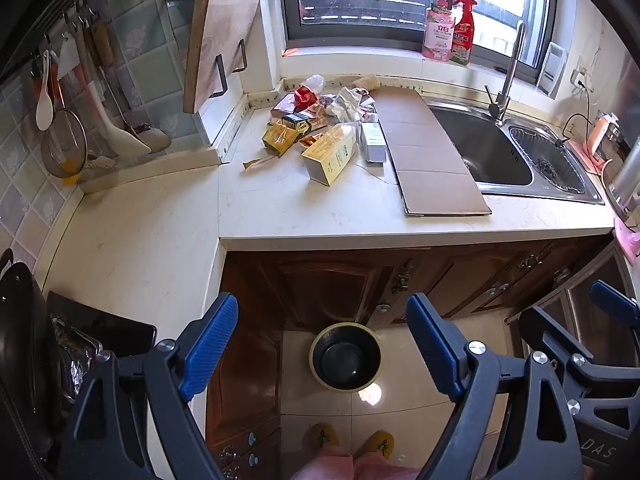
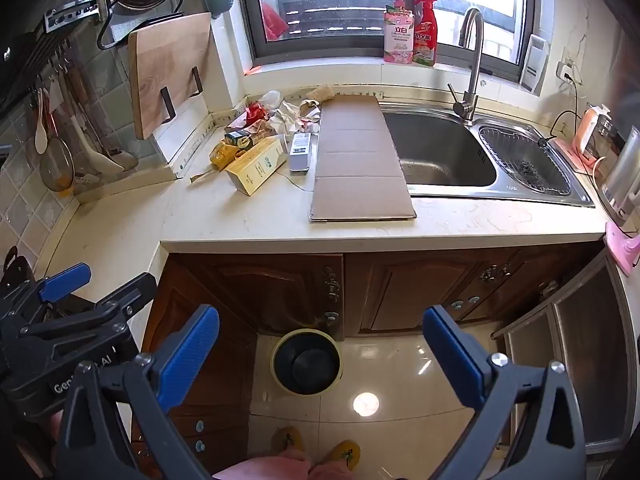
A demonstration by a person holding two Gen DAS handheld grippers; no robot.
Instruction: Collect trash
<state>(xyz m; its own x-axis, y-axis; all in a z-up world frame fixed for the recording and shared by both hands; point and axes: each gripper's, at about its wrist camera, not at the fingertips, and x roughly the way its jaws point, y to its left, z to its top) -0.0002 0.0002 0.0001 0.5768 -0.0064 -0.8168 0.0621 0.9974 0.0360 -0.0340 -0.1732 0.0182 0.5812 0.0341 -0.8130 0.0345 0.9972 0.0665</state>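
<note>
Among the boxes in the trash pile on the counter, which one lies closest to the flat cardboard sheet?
The small white box, lying right beside the cardboard sheet. The long yellow carton lies farther left of it.

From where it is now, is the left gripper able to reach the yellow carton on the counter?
Probably yes. The left gripper is open and empty, and the yellow carton lies at the near edge of the trash pile, with only bare counter before it.
</note>
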